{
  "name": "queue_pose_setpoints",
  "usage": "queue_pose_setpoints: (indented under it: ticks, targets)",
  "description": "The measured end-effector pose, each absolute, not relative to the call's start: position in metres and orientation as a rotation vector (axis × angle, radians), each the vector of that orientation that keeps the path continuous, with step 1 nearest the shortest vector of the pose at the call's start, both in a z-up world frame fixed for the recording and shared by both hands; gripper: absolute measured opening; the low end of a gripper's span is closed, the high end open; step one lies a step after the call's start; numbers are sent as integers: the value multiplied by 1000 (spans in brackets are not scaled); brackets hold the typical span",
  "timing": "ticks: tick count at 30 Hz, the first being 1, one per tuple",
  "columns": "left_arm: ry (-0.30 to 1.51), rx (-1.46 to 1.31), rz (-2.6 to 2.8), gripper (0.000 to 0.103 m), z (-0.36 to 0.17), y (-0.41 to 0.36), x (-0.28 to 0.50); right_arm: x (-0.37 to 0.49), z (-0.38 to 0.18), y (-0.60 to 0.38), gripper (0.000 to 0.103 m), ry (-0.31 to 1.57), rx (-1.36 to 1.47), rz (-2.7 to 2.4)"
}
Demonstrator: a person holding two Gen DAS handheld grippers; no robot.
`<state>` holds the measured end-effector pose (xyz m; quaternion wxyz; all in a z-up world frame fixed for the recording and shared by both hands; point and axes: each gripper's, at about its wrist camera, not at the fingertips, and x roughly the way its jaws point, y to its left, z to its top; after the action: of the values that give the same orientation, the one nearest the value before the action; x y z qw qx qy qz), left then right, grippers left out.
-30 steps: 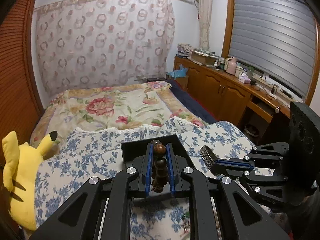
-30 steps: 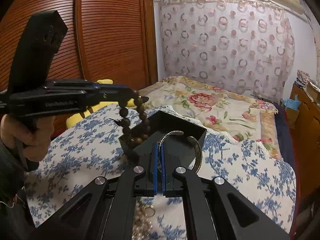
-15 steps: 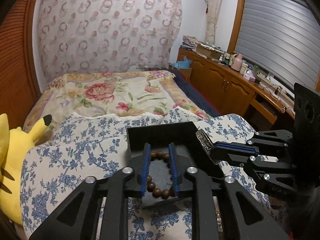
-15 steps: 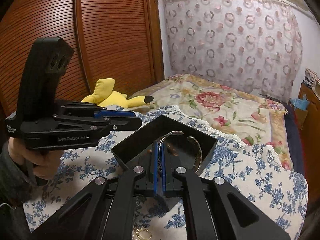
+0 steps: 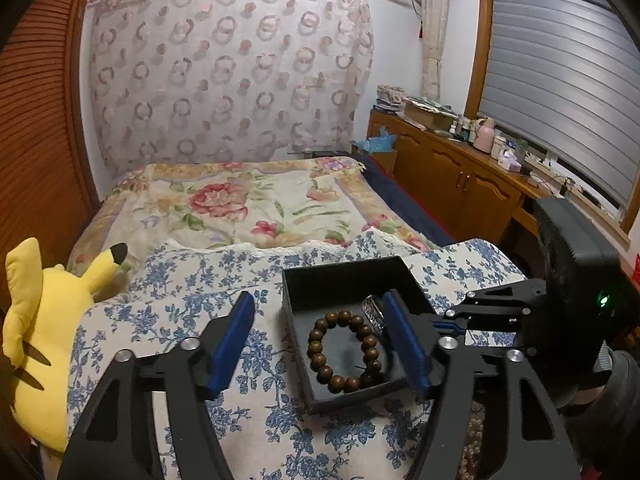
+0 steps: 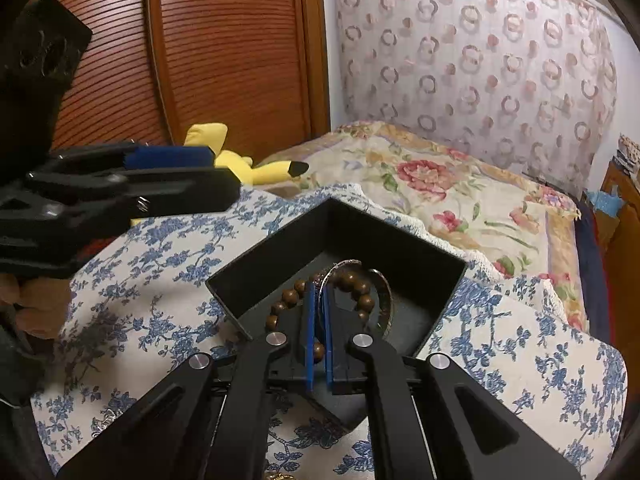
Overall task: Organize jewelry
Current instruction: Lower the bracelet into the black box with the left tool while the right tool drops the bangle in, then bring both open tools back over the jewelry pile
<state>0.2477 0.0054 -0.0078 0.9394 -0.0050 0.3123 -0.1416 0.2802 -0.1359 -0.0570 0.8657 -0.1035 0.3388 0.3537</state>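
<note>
A black open box (image 5: 320, 280) sits on the blue-flowered cloth (image 5: 192, 304). A brown wooden bead bracelet (image 5: 345, 350) lies flat on the box floor; it also shows in the right wrist view (image 6: 352, 280). My left gripper (image 5: 320, 336) is open and empty, its jaws spread above the box's left part. My right gripper (image 6: 318, 292) is shut on a silver bangle (image 6: 386, 296) and holds it down inside the box (image 6: 400, 252), over the beads. The bangle (image 5: 372, 310) shows beside the beads in the left wrist view.
A yellow plush toy (image 5: 36, 320) lies at the cloth's left edge. Loose jewelry lies on the cloth near me: pearls (image 5: 472, 444) and a small silver piece (image 6: 106, 424). Behind is the flowered bed (image 5: 240, 208), with wooden cabinets (image 5: 452, 184) to the right.
My left gripper opened and let the bead bracelet drop flat into the box, then drew back. My right gripper lowered the silver bangle into the box.
</note>
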Motion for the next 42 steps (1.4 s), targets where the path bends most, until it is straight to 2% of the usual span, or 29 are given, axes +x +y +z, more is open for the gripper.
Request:
queue_pose_setpoints:
  ticks: [13, 35, 36, 38, 39, 42]
  targets:
    - [653, -6, -256, 79, -15, 16, 216, 254, -43, -151, 5, 683, -200, 703]
    - [775, 8, -268, 81, -73, 14, 112, 122, -81, -204, 5, 758, -140, 599]
    - [781, 9, -273, 81, -75, 13, 110, 119, -84, -205, 6, 765, -138, 593]
    - [793, 7, -284, 81, -79, 12, 105, 113, -88, -206, 19, 775, -136, 589]
    - [801, 6, -291, 81, -81, 10, 102, 110, -90, -206, 28, 778, -137, 585]
    - [821, 8, -309, 82, -88, 6, 96, 104, -90, -207, 30, 776, -139, 571]
